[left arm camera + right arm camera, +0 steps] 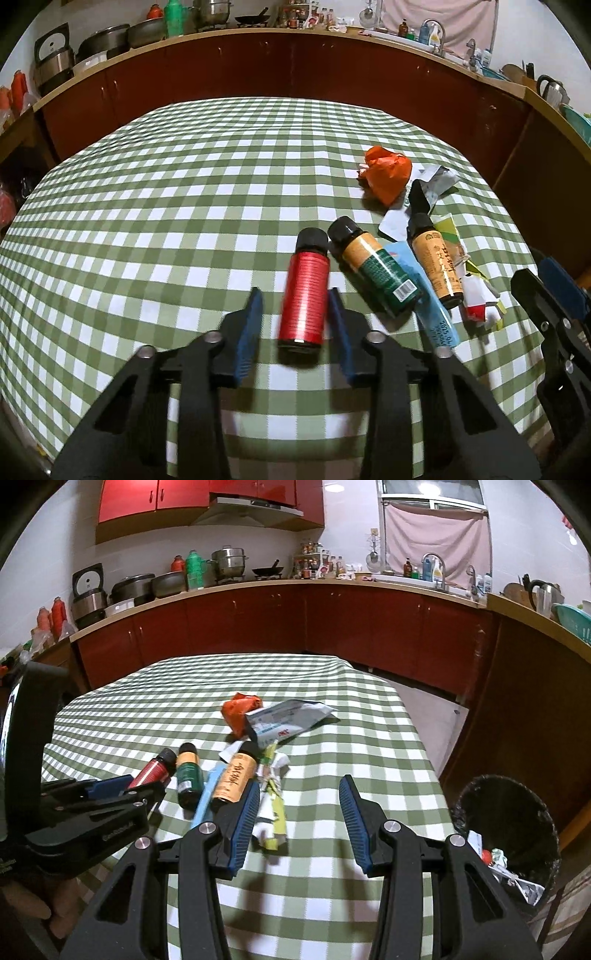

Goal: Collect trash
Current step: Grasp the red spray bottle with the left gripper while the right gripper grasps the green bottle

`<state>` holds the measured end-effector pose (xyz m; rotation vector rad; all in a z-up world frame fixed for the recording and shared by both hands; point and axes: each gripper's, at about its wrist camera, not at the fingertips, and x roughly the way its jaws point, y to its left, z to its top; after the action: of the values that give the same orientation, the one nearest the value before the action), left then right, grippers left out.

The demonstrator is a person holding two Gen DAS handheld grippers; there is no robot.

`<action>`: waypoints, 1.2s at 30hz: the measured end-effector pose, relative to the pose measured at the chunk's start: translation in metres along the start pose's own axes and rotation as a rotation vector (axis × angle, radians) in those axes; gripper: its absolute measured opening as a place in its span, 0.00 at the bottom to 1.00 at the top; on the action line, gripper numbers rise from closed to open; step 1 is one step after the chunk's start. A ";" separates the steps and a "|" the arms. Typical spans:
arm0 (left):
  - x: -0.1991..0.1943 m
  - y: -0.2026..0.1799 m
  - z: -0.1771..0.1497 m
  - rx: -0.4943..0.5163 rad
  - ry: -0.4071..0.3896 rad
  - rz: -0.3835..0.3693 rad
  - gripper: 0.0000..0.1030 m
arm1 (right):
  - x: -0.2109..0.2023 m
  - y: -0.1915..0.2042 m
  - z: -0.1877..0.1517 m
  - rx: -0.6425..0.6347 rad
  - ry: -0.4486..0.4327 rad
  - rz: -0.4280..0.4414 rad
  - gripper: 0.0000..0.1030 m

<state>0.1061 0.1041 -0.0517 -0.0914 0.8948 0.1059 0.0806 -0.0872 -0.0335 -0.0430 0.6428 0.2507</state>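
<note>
A red bottle (pixel 304 295) with a black cap lies on the green checked tablecloth (pixel 166 221), between the open fingers of my left gripper (pixel 295 299); its right pad is close against the bottle. Beside it lie a green-and-tan bottle (pixel 373 267), a tan bottle (pixel 436 260), a blue packet (pixel 436 314), an orange crumpled wrapper (pixel 388 171) and paper scraps (pixel 478 299). My right gripper (pixel 299 797) is open and empty above the cloth, its left finger next to the tan bottle (pixel 234 777) and scraps (pixel 273 812).
A black trash bin (pixel 509 834) with trash inside stands on the floor right of the table. A white packet (pixel 288 720) lies by the orange wrapper (pixel 240 709). Dark red kitchen cabinets (pixel 332 624) with pots run behind the table.
</note>
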 end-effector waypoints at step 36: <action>-0.016 0.121 -0.008 -0.054 -0.003 0.052 0.22 | 0.054 0.092 0.016 -0.153 0.175 0.089 0.44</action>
<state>0.0740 0.2220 -0.0489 -0.1188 0.8917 0.1787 0.1093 0.0152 -0.0496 -0.1851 0.7993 0.3849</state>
